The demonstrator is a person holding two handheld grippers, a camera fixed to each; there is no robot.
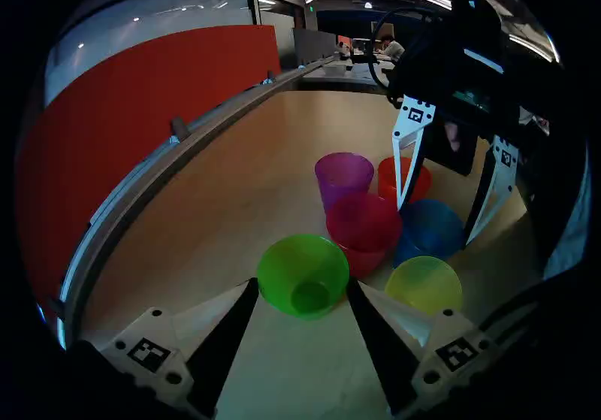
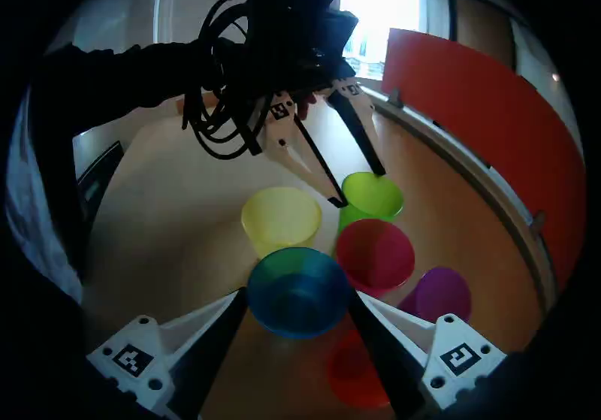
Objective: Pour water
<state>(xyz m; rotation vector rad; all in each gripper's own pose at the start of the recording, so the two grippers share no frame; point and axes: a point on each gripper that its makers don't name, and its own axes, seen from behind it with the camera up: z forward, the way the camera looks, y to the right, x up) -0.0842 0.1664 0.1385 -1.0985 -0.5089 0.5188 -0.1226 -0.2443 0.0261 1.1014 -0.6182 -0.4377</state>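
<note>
Cups in six colours stand bunched on the table (image 1: 225,194). Near-left of the red cup (image 1: 364,225), the green cup (image 1: 303,270) sits in the left claw (image 1: 303,285), pinched with a fingertip against each side of its rim. Behind the red cup stands the purple cup (image 1: 343,173), with the orange cup (image 1: 387,176) behind and to the right. Touching the red cup's right side, the blue cup (image 2: 299,292) is pinched in the right claw (image 2: 297,294). Near-right of the red cup stands the yellow cup (image 1: 424,285).
</note>
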